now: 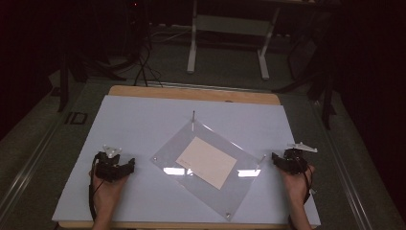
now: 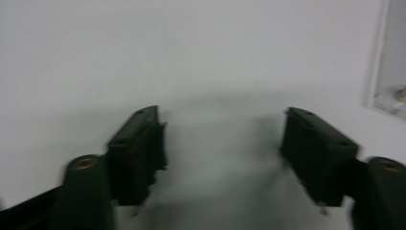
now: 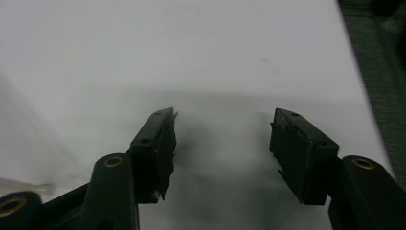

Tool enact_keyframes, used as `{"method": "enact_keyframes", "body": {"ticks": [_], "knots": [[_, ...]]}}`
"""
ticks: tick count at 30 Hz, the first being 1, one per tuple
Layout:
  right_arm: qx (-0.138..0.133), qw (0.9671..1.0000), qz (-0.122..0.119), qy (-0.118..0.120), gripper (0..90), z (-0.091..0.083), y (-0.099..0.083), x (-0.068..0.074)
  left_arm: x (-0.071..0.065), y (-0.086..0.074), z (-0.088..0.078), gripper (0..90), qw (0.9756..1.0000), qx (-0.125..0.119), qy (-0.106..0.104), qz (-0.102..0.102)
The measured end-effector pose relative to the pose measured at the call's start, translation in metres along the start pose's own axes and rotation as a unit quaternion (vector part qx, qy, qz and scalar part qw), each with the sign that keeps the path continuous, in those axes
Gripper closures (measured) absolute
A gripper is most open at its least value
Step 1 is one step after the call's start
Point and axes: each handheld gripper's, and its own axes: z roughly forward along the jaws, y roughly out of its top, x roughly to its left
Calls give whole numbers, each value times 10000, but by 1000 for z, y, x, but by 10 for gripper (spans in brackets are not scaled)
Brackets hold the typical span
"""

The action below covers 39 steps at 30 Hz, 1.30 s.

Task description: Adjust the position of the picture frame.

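The left tongs (image 1: pixel 125 166) rest near the desk's (image 1: pixel 143 120) left edge, held in the person's left hand (image 1: pixel 107 184). In the left gripper view (image 2: pixel 222 143) the two black jaws stand wide apart, released, with bare white desk surface between them.

In the middle of the desk lies a clear acrylic frame (image 1: pixel 210 143), turned so that its corners point toward the desk's edges like a diamond. A cream card (image 1: pixel 207 162) lies flat within it, and small metal standoff pins sit at its corners; one pin (image 1: pixel 193 116) stands upright at the far corner.

The right tongs (image 1: pixel 277 159) sit near the desk's right edge, just beside the frame's right corner, held in the right hand (image 1: pixel 298 182). In the right gripper view (image 3: pixel 222 141) its jaws are also spread and released, grasping nothing.
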Motion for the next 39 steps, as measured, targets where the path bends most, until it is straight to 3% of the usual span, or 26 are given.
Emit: {"method": "enact_keyframes", "body": {"ticks": [4, 9, 10, 14, 19, 22, 25, 29, 34, 37, 39], "knots": [[-65, 9997, -180, 147, 478, -3, 2, 4, -4, 1, -1, 380, 9999, -29, -22, 141], [-59, 9986, -452, 261, 480, -3, 0, 10, -5, 1, -2, 413, 9997, -67, -151, 158], [-51, 9984, -500, 254, 480, -3, 0, 10, -5, 2, -4, 413, 9995, -132, -283, 90], [-68, 9975, -559, 430, 502, -6, -1, 15, -7, 4, -6, 423, 9991, -212, -378, 42], [-90, 9955, -701, 637, 550, -14, -5, 20, -13, 12, -15, 435, 9968, -441, -652, 124], [-125, 9922, -913, 844, 598, -21, -6, 23, -17, 16, -18, 427, 9954, -555, -763, 149], [-149, 9899, -1082, 903, 608, -26, -8, 26, -20, 22, -19, 428, 9937, -614, -926, 172], [-167, 9862, -1290, 1027, 649, -29, -8, 29, -25, 29, -16, 448, 9927, -641, -981, 279], [-162, 9822, -1448, 1184, 665, -34, -8, 27, -26, 38, -5, 465, 9908, -633, -1169, 247], [-213, 9768, -1656, 1344, 674, -37, -8, 29, -28, 44, 0, 465, 9894, -665, -1262, 262], [-279, 9753, -1624, 1469, 676, -37, -8, 31, -29, 49, 4, 463, 9889, -611, -1321, 300]]}}
